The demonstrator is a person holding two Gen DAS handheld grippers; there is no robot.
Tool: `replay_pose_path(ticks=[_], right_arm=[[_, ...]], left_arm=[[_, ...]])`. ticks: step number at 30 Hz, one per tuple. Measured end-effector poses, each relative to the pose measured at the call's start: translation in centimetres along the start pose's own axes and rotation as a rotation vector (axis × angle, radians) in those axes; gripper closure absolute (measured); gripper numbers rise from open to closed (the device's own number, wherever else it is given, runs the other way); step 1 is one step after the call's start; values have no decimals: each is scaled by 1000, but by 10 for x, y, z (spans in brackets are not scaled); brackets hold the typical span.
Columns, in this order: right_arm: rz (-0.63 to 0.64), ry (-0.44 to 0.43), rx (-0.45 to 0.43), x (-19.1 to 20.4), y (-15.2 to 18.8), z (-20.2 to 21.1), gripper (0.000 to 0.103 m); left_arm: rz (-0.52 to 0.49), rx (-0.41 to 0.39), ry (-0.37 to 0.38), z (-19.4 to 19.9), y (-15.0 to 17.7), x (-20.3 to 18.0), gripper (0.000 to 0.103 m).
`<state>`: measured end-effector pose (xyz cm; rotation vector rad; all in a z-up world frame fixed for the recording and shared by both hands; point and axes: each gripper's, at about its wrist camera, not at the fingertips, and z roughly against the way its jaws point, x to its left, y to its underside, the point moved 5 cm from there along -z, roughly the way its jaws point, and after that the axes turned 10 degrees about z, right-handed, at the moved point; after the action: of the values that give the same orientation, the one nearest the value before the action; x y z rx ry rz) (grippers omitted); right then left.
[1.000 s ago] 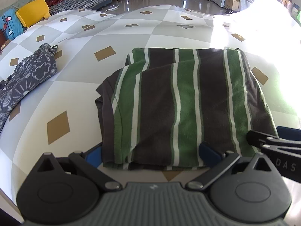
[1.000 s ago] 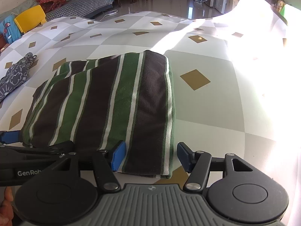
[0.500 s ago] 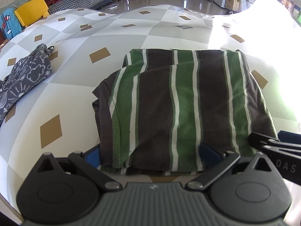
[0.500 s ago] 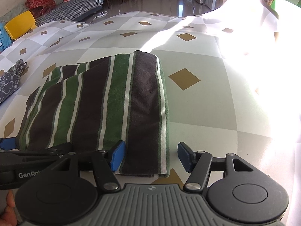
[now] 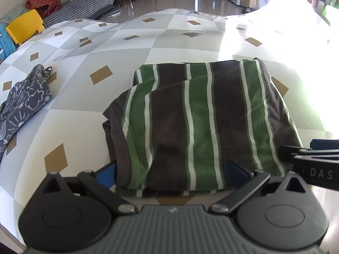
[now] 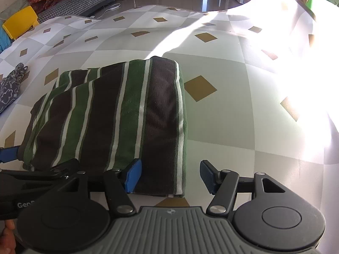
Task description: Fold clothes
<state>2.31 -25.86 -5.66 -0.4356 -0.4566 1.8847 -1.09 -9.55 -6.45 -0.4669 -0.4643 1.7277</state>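
Folded striped shirt (image 5: 203,124) flat on worktop (image 5: 118,42).
Near edge between open left tool (image 5: 171,170); right corner inside open right tool (image 6: 170,175).

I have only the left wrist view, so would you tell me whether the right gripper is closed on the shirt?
Observer: No, the right gripper is open. The near right corner of the shirt lies between its fingers and is not pinched.
Operator: Where is its outer finger?
Observer: Its right finger is off the shirt, over the bare cloth.
Operator: Is a hand visible anywhere?
Observer: Only a bit of a hand, at the lower left edge of the right wrist view.
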Motion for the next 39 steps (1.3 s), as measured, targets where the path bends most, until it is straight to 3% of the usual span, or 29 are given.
replay_pose_path(ticks=[14, 20, 24, 39], right_arm=[[122, -83, 41, -11, -15, 6, 44], [95, -213, 49, -13, -26, -4, 44], [95, -292, 56, -15, -31, -11, 44], [100, -357, 67, -35, -42, -35, 44]], left_arm=[[-105, 17, -18, 11, -5, 20, 0], [-21, 88, 125, 6, -19, 33, 0], [-20, 105, 170, -1, -30, 42, 0], [-6, 182, 280, -40, -68, 73, 0]])
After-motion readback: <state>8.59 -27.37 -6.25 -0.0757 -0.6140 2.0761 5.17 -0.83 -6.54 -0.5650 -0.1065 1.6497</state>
